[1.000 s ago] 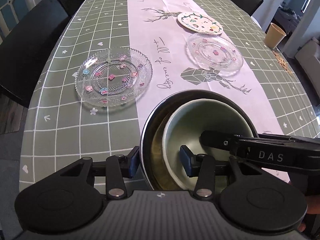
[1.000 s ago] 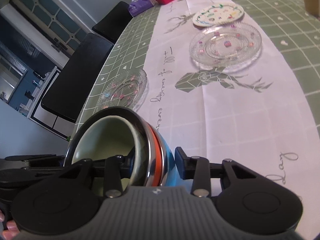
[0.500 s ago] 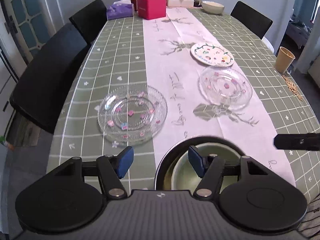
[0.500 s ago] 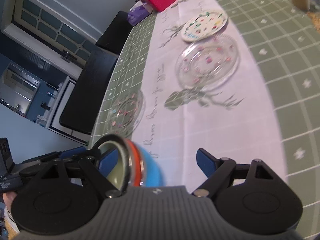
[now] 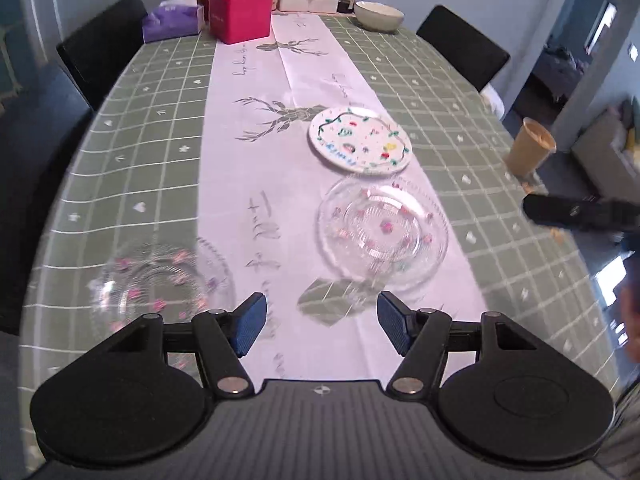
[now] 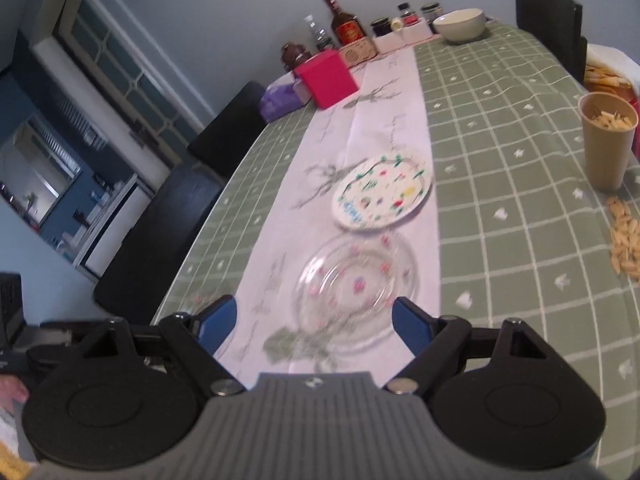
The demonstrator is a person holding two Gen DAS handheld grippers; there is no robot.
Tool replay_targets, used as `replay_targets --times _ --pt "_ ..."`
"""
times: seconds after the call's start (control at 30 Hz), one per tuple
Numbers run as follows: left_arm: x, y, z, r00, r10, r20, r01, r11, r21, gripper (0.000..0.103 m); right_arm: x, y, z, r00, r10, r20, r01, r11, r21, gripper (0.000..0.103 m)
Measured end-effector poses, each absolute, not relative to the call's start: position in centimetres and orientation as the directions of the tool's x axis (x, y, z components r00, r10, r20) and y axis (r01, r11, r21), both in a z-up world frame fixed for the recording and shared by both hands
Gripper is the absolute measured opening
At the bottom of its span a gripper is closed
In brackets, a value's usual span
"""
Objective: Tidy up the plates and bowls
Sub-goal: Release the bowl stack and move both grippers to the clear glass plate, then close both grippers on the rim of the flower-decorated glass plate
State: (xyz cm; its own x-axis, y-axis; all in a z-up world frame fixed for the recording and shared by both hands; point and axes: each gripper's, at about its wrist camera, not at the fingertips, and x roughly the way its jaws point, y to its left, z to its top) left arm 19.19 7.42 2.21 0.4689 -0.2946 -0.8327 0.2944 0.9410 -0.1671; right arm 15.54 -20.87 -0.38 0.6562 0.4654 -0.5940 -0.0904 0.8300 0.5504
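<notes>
I am holding both claws wide apart with nothing between the pads: the left gripper [image 5: 318, 326] and the right gripper [image 6: 314, 326]. I am counting two clear glass plates with pink flowers, one [image 5: 382, 232] just ahead of the left claw, the other [image 5: 160, 280] off its left finger. One painted white plate [image 5: 360, 140] is lying beyond, touching the nearer glass one. One pale bowl [image 5: 378, 16] is sitting at the far end. The runner's script is too blurred to read.

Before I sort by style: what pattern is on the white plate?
Colourful doodles with a green garland rim on the plate; clearest in left wrist view.
</notes>
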Motion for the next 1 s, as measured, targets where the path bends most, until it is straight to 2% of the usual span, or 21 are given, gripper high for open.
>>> replay_targets --times 0.1,0.17,0.4,0.43,0.47,0.53,0.77,0.87,1.0 --pt "21.3 7.0 1.4 0.487 -0.313 -0.815 0.264 0.943 -0.205 0.075 18.1 -21.9 -2.7 0.654 0.458 -0.602 -0.031 0.811 0.584 0.083" --pt "23.0 6.5 0.8 0.499 -0.301 -0.813 0.251 0.948 -0.197 0.074 19.2 -22.5 -4.6 0.666 0.461 -0.586 0.014 0.778 0.628 0.080" --pt "26.8 5.1 -2.0 0.509 -0.274 -0.816 0.258 0.953 -0.159 0.073 19.7 -23.0 -8.5 0.701 0.442 -0.559 0.083 0.728 0.680 0.079" --pt "27.0 4.8 -2.3 0.525 -0.257 -0.811 0.268 0.955 -0.128 0.073 19.8 -23.0 -8.9 0.695 0.449 -0.562 0.091 0.720 0.688 0.072" --pt "27.0 4.4 -2.5 0.551 -0.232 -0.802 0.273 0.958 -0.090 0.073 19.9 -22.9 -9.2 0.686 0.456 -0.567 0.099 0.713 0.694 0.061" --pt "27.3 3.9 -2.9 0.577 -0.207 -0.790 0.282 0.958 -0.046 0.073 19.8 -22.7 -9.6 0.683 0.469 -0.560 0.098 0.702 0.706 0.056" --pt "28.7 3.6 -5.7 0.462 -0.201 -0.864 0.243 0.965 -0.094 0.072 19.6 -22.1 -10.4 0.695 0.451 -0.560 0.122 0.693 0.711 0.051" --pt "28.8 4.1 -5.9 0.436 -0.268 -0.859 0.250 0.953 -0.170 0.072 19.3 -21.9 -11.1 0.690 0.447 -0.569 0.143 0.686 0.713 0.047" --pt "29.4 4.3 -6.2 0.411 -0.287 -0.865 0.215 0.953 -0.214 0.072 19.3 -22.0 -12.1 0.689 0.479 -0.545 0.147 0.643 0.751 0.043"
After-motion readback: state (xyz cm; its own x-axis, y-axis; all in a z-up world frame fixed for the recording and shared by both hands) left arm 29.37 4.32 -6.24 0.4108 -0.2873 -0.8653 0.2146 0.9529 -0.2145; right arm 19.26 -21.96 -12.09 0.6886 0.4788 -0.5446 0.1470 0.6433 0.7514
